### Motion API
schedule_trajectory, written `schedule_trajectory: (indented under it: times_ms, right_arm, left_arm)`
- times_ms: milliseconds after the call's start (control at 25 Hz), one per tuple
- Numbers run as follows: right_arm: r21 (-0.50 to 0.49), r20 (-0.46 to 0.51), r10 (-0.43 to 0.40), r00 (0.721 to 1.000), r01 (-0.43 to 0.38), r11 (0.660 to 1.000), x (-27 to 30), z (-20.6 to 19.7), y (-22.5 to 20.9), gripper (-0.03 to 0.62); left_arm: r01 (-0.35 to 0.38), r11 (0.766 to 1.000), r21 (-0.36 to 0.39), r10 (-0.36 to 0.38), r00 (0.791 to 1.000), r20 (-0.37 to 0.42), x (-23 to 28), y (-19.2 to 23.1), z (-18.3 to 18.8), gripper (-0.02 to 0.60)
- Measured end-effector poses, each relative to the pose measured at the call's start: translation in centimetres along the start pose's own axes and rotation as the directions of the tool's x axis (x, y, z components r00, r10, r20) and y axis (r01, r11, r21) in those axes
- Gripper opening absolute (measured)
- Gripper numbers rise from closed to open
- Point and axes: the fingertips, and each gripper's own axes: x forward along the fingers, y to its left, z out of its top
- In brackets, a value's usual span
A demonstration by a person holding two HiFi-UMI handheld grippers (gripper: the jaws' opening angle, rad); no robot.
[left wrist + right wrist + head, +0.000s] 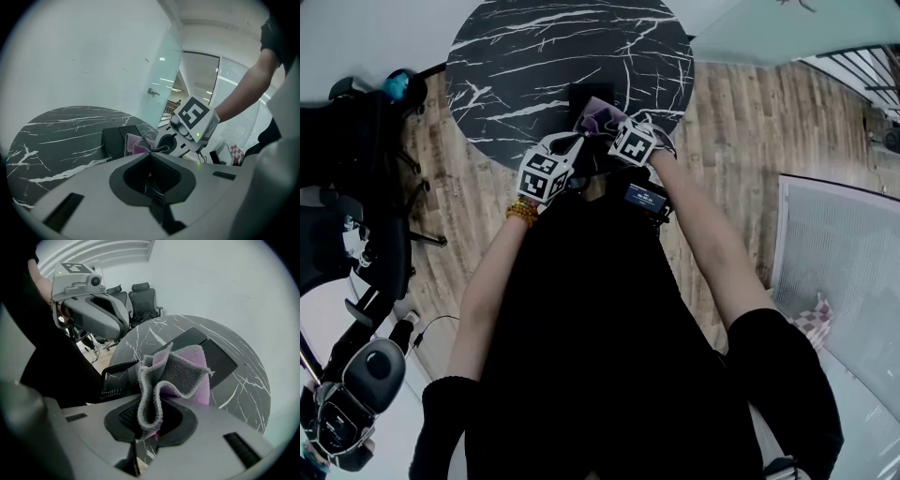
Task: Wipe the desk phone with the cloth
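Right gripper (150,425) pinches the bunched pink-and-grey cloth (180,371) over the desk phone (224,359) on the marble table (255,380). Left gripper (152,180) hovers alongside, jaws pressed together on nothing. Wiping looks barely begun.

We see our purple and grey cloth (173,373) bunched in the right gripper (154,423), just above the black desk phone (220,359).

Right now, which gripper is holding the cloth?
The right gripper: the pink-and-grey cloth is bunched between its jaws. The left gripper is shut on nothing.
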Motion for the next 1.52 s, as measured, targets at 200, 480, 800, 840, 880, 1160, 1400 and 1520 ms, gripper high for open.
schedule_trajectory:
  times_ms: [200, 480, 800, 840, 880, 1160, 1400, 1520]
  right_arm:
    - [0.001, -0.008, 0.017, 1.0, -0.017, 1.0, 0.3, -0.3, 0.8, 0.055]
    - [0.003, -0.02, 0.043, 0.999, -0.042, 0.999, 0.7, -0.7, 1.7, 0.055]
    - [-0.002, -0.032, 0.062, 0.998, -0.062, 0.998, 1.1, -1.0, 2.6, 0.054]
    - [-0.002, -0.028, 0.064, 0.998, -0.064, 0.998, 1.1, -0.9, 2.6, 0.054]
    - [-0.002, -0.026, 0.065, 0.998, -0.065, 0.998, 1.1, -0.9, 2.6, 0.055]
    - [-0.014, -0.052, 0.086, 0.995, -0.087, 0.996, 1.3, -1.2, 3.2, 0.054]
    - [-0.013, -0.081, 0.124, 0.989, -0.125, 0.992, 1.6, -1.5, 3.8, 0.055]
    - [-0.015, -0.085, 0.125, 0.988, -0.127, 0.992, 1.5, -1.4, 3.9, 0.054]
  left_arm:
    - [0.0, 1.0, 0.0, 0.0, 1.0, 0.0, -0.1, -0.1, -0.1, 0.012]
    - [-0.001, 1.0, -0.003, 0.001, 1.0, -0.002, 0.0, -0.1, -0.1, 0.012]
    - [-0.002, 1.0, -0.008, 0.002, 1.0, -0.002, 0.1, -0.1, -0.3, 0.012]
    - [-0.002, 1.0, -0.01, 0.002, 1.0, -0.003, 0.0, 0.0, -0.4, 0.012]
    - [-0.003, 1.0, -0.012, 0.003, 1.0, -0.004, 0.0, 0.0, -0.5, 0.012]
    - [-0.003, 1.0, -0.013, 0.003, 1.0, -0.007, 0.1, -0.1, -0.6, 0.012]
    - [-0.005, 1.0, -0.015, 0.005, 1.0, -0.007, 0.1, 0.1, -0.6, 0.012]
    - [-0.007, 1.0, -0.018, 0.007, 1.0, -0.008, -0.1, 0.2, -0.7, 0.012]
